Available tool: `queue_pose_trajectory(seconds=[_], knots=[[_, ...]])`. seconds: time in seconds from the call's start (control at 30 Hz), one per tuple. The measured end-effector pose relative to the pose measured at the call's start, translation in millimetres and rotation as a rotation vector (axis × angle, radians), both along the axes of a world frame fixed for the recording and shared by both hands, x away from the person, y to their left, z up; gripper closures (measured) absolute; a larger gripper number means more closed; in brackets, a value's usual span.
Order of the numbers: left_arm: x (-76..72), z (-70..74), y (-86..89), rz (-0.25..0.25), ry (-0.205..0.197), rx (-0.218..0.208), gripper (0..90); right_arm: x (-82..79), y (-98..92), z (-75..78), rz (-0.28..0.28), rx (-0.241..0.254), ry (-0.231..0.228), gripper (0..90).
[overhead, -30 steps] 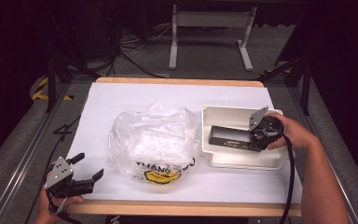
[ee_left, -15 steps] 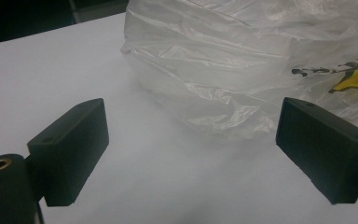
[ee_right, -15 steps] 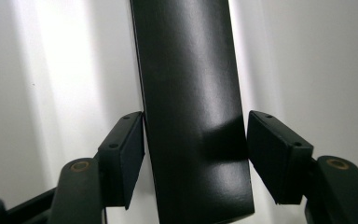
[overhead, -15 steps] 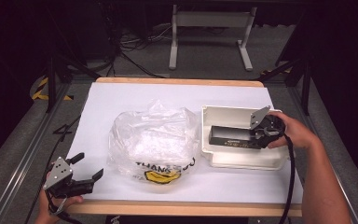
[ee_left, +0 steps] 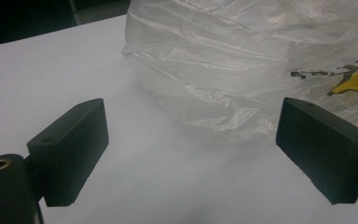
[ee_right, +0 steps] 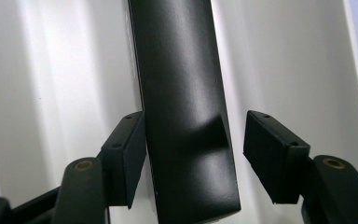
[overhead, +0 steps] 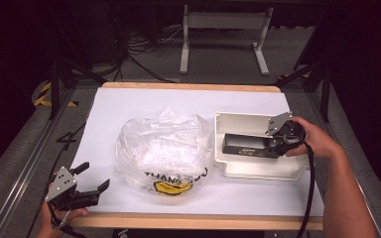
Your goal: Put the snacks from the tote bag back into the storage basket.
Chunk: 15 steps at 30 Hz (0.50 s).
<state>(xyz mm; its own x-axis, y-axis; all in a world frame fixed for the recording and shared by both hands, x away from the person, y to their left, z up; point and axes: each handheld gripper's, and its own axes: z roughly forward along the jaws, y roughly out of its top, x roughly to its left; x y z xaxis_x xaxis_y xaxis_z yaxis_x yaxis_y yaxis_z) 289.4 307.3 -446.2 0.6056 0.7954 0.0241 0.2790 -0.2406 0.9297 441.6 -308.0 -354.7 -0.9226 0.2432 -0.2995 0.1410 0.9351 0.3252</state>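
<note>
Black box (overhead: 245, 146) lies lengthwise across white tray (overhead: 238, 121).

- Long black box (overhead: 246, 146): slim, matte, rectangular, with small pale print along one long side; lying flat inside the white tray (overhead: 258, 171), long axis running across the tray, near end toward the tray's right wall.
- In the right gripper view, black box (ee_right: 182, 107) stretching away lengthwise over the tray's ribbed floor (ee_right: 60, 93), smooth top face showing a soft sheen and a shallow dent near the close end.
- White tray: shallow, rectangular, rounded corners, upright, black box apart from the tray's front wall.
</note>
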Motion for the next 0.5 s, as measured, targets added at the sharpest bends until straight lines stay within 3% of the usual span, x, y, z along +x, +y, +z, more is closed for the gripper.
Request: queue_pose_trajectory(seconds=[0.13, 0.3, 0.5], knots=[[0.5, 0.2, -0.1, 0.0, -0.003, 0.001, 10.2, -1.3, 0.8, 3.5, 0.009, 0.023, -0.013, 39.9], [1.2, 0.8, 0.1, -0.003, -0.004, 0.003, 10.2, -4.8, 1.8, 6.5, 0.002, 0.013, -0.029, 39.6], [3.7, 1.2, -2.1, -0.003, -0.005, 0.007, 10.3, -10.5, -0.5, 16.2, -0.009, 0.056, -0.071, 39.5]])
